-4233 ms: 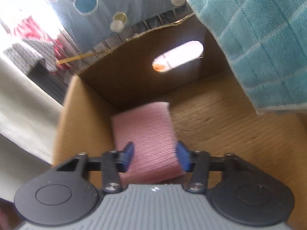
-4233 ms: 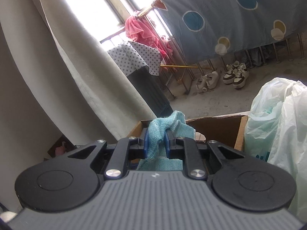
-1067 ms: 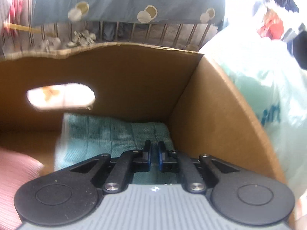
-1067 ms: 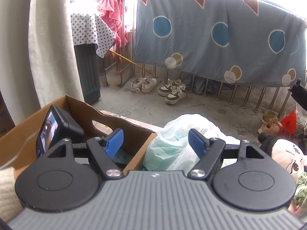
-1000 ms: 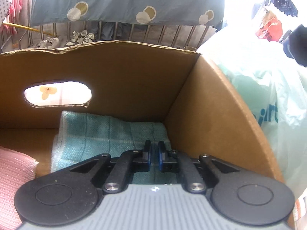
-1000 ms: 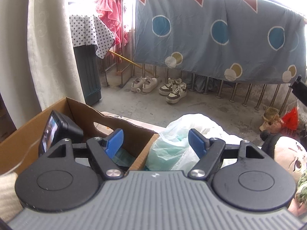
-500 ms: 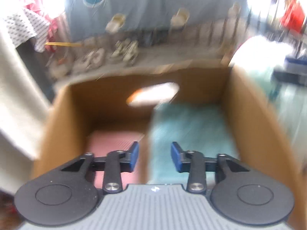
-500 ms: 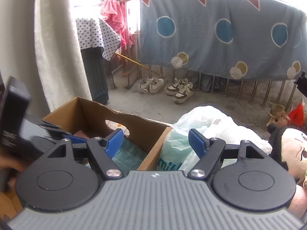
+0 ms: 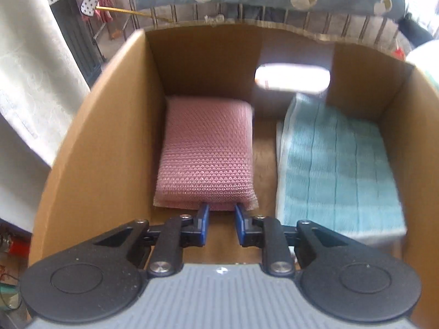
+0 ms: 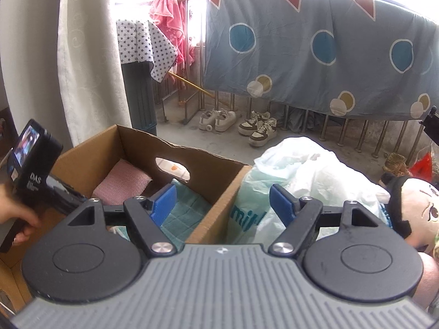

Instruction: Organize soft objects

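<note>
A brown cardboard box (image 9: 90, 126) holds a folded pink cloth (image 9: 207, 150) on the left and a folded teal towel (image 9: 337, 170) on the right, lying flat side by side. My left gripper (image 9: 221, 223) hovers just in front of the pink cloth's near edge, jaws slightly apart and empty. My right gripper (image 10: 219, 204) is open and empty, above the box's right wall (image 10: 219, 205). The pink cloth (image 10: 120, 183) and teal towel (image 10: 186, 205) also show in the right wrist view. The left gripper's body (image 10: 30, 161) shows at the left there.
A white and green plastic bag (image 10: 307, 170) sits right of the box. A plush doll (image 10: 414, 205) lies at the far right. A blue spotted sheet (image 10: 315, 52) hangs on a rail, with shoes (image 10: 238, 123) below. A pale curtain (image 10: 68, 54) hangs at the left.
My left gripper has opened off the teal towel, pulled back and swung left to face the pink cloth. My right gripper has stayed open and drifted back a little.
</note>
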Motion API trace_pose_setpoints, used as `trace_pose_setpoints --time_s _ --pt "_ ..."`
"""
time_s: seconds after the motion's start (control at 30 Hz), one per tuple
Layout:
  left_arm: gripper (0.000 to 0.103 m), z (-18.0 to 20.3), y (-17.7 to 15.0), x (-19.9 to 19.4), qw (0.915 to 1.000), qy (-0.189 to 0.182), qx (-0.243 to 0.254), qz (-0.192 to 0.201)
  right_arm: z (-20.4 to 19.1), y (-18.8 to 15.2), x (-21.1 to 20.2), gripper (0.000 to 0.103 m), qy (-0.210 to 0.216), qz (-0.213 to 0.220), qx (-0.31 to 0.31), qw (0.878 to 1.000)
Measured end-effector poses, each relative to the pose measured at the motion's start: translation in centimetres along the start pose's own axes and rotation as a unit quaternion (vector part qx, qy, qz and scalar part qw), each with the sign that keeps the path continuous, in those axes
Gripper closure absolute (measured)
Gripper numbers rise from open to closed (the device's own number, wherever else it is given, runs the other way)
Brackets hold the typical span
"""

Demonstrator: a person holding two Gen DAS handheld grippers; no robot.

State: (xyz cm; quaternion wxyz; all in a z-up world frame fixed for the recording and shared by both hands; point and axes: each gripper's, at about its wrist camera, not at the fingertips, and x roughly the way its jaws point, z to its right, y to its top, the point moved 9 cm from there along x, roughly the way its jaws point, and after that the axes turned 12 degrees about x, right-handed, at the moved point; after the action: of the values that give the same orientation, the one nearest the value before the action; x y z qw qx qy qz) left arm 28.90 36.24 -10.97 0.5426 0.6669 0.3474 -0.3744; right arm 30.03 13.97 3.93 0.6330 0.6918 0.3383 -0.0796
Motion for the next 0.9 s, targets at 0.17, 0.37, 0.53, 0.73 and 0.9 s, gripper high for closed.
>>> trace_pose_setpoints --time_s 0.17,0.37,0.53,0.73,0.9 --pt "0.072 -0.1 0.7 -1.5 0.9996 0.019 0.006 0.019 1.1 0.1 -1.2 0.028 -0.004 0.01 0.002 1.0" --pt "0.058 1.1 -0.6 -5.3 0.9988 0.017 0.015 0.044 2.7 0.7 -5.6 0.028 0.011 0.037 0.027 0.999" --pt "0.038 4.8 -0.7 -10.3 0.9913 0.009 0.076 0.108 6.0 0.1 -13.2 0.028 0.026 0.083 0.049 0.995" --pt "0.016 10.2 -3.2 -19.2 0.9646 0.02 0.122 0.233 12.8 -4.2 -23.2 0.028 -0.019 0.125 0.072 0.989" --pt "0.016 15.1 -6.2 -24.4 0.9419 -0.01 0.126 0.311 17.9 -9.3 -29.9 0.028 -0.087 0.147 0.092 0.981"
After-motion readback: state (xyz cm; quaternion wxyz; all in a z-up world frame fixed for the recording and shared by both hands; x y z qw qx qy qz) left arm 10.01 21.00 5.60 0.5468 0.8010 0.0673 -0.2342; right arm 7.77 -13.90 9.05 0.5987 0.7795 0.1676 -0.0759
